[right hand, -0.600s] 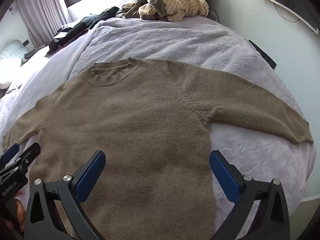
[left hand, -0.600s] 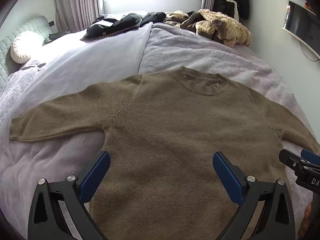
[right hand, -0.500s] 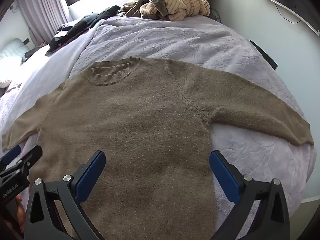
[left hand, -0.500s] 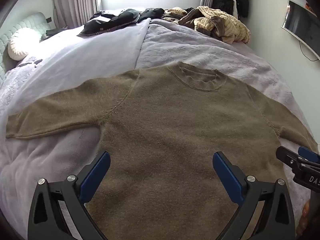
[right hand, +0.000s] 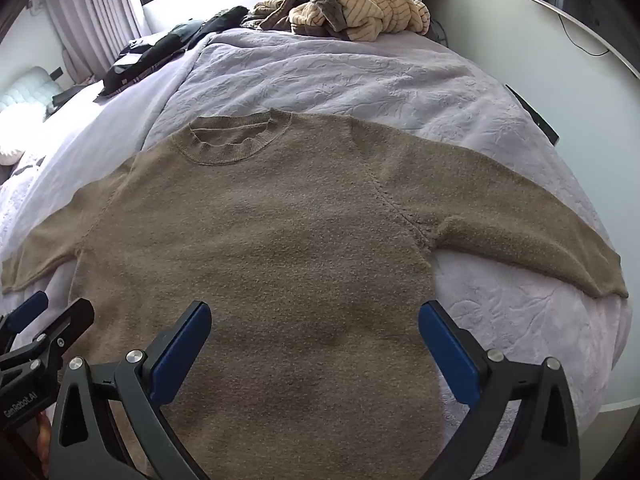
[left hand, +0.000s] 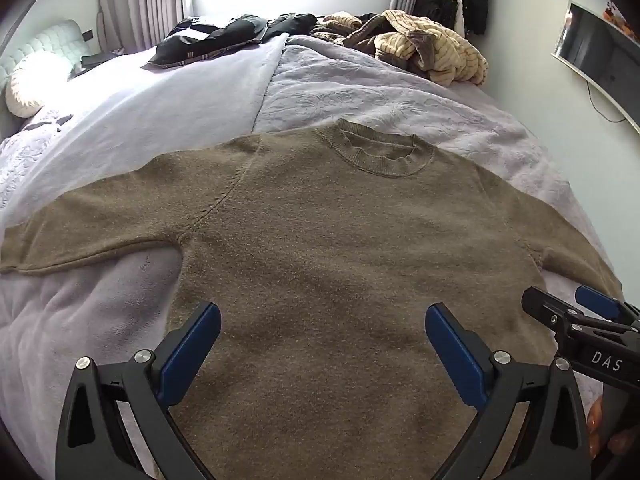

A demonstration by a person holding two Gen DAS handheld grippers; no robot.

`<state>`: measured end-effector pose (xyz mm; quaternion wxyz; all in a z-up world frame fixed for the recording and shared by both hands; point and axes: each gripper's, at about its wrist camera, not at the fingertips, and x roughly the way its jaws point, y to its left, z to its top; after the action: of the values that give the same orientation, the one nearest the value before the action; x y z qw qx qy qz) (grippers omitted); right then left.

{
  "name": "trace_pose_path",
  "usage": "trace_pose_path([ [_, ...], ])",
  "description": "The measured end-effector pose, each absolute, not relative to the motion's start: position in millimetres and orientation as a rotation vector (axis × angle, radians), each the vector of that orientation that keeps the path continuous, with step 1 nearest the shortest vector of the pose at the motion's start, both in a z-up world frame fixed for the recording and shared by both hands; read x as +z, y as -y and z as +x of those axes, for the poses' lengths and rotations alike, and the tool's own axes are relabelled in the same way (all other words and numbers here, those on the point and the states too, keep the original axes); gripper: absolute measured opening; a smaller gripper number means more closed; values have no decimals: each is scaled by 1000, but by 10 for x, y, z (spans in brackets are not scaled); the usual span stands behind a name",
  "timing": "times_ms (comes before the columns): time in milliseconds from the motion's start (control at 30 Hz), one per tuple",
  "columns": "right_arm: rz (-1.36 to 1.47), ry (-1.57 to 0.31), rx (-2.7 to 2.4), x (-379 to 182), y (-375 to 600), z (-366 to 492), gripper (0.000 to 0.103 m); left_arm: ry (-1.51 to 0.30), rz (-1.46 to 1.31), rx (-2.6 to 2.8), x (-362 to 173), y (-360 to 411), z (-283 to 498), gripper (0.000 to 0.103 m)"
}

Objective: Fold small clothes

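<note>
The left wrist view shows the whole left sleeve (left hand: 80, 232) and a round cushion (left hand: 24, 84) by the headboard; the right wrist view instead shows the full right sleeve (right hand: 520, 216) and a dark flat object (right hand: 532, 114) at the bed's edge. A brown knitted sweater (left hand: 340, 248) lies flat, front up, on the bed (left hand: 360, 88), its ribbed collar (left hand: 384, 152) far from the cameras. Left gripper (left hand: 322, 354) and right gripper (right hand: 316, 346) both hang spread wide over the hem, grasping nothing. Rumpled clothes (right hand: 360, 4) pile at the far end.

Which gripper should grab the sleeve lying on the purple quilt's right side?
Right gripper. It is open, and that sleeve lies spread on its side of the brown sweater.
</note>
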<state>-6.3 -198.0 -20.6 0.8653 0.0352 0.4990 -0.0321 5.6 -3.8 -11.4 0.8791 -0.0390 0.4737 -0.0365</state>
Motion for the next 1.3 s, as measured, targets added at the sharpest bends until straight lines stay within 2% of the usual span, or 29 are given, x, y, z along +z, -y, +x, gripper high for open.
trace_pose_path([
  [1300,71,-1033,-67,-153,1966,-116,103,-954,-41,-22,-14,30,-33,102],
])
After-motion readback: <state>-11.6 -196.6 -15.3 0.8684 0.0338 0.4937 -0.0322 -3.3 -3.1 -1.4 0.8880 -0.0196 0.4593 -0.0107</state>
